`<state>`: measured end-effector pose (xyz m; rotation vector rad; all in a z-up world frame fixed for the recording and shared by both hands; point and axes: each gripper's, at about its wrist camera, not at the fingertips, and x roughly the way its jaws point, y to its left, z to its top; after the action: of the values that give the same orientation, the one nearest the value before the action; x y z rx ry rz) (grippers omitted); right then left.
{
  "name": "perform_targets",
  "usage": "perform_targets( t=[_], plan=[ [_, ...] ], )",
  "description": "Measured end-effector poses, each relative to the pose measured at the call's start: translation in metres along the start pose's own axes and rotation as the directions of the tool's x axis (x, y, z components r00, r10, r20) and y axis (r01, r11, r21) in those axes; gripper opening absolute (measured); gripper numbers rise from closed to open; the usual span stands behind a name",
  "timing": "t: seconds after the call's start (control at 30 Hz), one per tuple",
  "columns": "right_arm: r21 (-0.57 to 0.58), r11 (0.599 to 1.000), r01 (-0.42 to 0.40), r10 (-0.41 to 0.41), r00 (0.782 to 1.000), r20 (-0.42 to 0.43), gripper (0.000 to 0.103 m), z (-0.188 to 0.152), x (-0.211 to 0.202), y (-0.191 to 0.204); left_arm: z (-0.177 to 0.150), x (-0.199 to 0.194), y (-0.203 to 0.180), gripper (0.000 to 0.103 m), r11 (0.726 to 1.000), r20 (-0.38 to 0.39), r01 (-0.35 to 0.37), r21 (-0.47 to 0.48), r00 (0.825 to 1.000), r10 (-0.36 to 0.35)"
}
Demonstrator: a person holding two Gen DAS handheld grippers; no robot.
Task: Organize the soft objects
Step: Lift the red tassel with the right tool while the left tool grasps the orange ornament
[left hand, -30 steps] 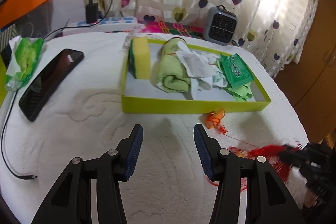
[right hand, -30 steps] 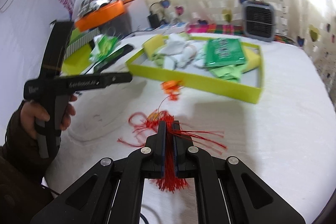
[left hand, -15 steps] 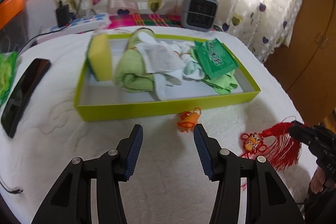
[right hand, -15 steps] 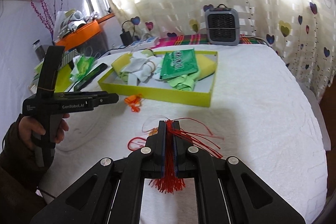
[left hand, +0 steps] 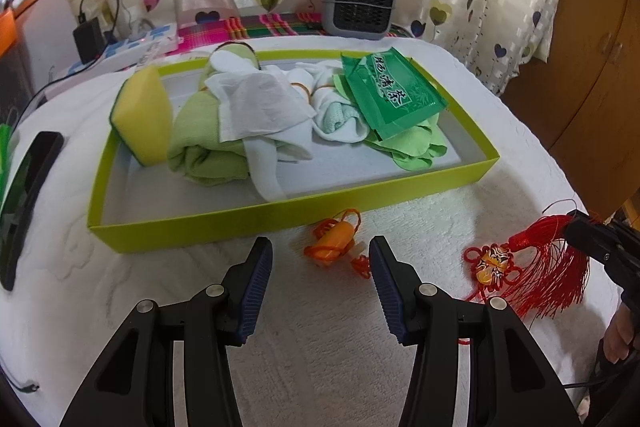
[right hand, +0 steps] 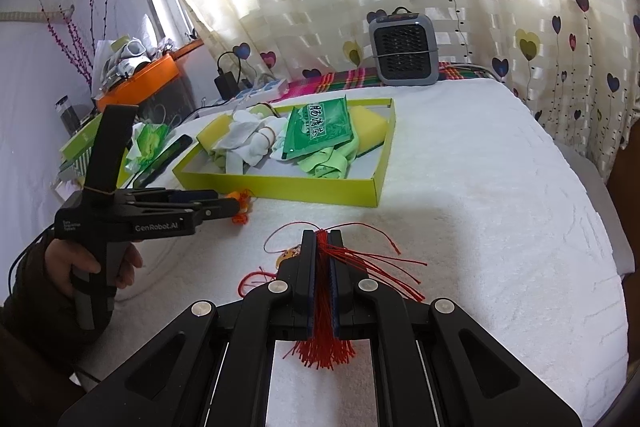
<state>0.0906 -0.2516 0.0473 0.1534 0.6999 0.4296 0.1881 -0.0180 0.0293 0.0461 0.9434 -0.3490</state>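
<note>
Left tongs (left hand: 320,269): spread, over orange charm (left hand: 334,241) beside tray (left hand: 280,213).
Right tongs (right hand: 321,247): pinched red tassel (right hand: 323,339) above bed (right hand: 500,207).

One tray (left hand: 280,215), two sponges (right hand: 368,123), two tassel charms (left hand: 532,267), one heater (left hand: 360,3)

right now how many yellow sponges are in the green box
2: one sponge stands on edge at the box's left end in the left wrist view; the other lies at the opposite end, partly under the green packet. More could be hidden under cloths.
</note>
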Motion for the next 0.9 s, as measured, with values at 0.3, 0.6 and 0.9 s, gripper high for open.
perform_targets(
  t=[0.3, 0.6, 0.9],
  plan=[
    [0.004, 1.0, -0.002, 0.002, 1.0, 0.0, 0.006, -0.0001, 0.0006, -0.0011, 0.0019, 0.0086, 0.0011, 0.043, 1.0, -0.001, -0.014, -0.012, 1.0, 0.014],
    [0.007, 1.0, -0.002, 0.002, 1.0, 0.0, 0.006, -0.0003, 0.0015, -0.0015, 0.0015, 0.009, 0.0013, 0.022, 1.0, 0.009, -0.02, -0.005, 1.0, 0.02],
    [0.007, 1.0, -0.003, 0.003, 1.0, -0.004, 0.006, -0.0014, 0.003, -0.0014, 0.0007, 0.0075, 0.0007, 0.022, 1.0, 0.014, -0.021, -0.006, 1.0, 0.021]
  ],
)
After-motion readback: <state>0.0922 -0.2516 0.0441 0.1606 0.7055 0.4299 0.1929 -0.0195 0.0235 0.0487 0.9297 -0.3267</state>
